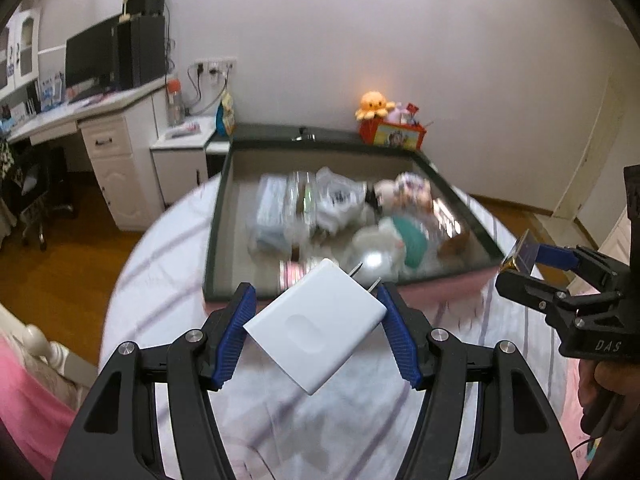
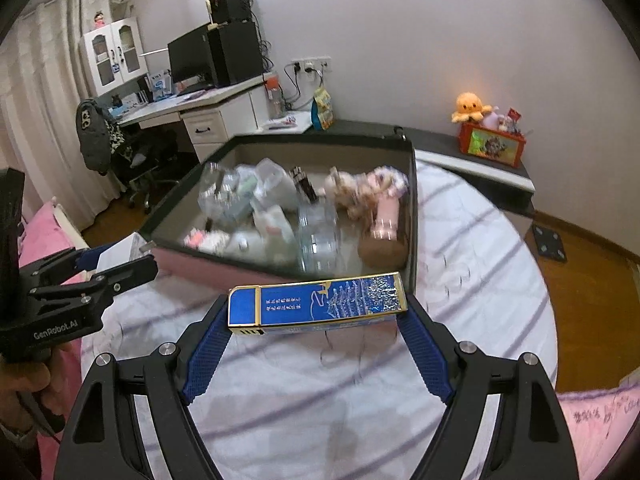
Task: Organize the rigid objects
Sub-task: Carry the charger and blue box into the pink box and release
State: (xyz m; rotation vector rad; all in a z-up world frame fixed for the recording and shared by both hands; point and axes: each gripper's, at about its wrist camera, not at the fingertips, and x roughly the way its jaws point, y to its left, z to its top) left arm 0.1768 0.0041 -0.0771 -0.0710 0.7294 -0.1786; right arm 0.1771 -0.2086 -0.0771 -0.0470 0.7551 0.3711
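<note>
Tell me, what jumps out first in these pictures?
Each gripper carries something above the striped bed: the left gripper clamps a white plug adapter, and the right gripper holds a blue and gold box. Just beyond them lies an open suitcase crowded with bags and toys, and an orange plush octopus sits by the far wall.

Both wrist views look forward and down, close over bed, sharing open suitcase

We held our left gripper and right gripper side by side, each clamped on a load.
</note>
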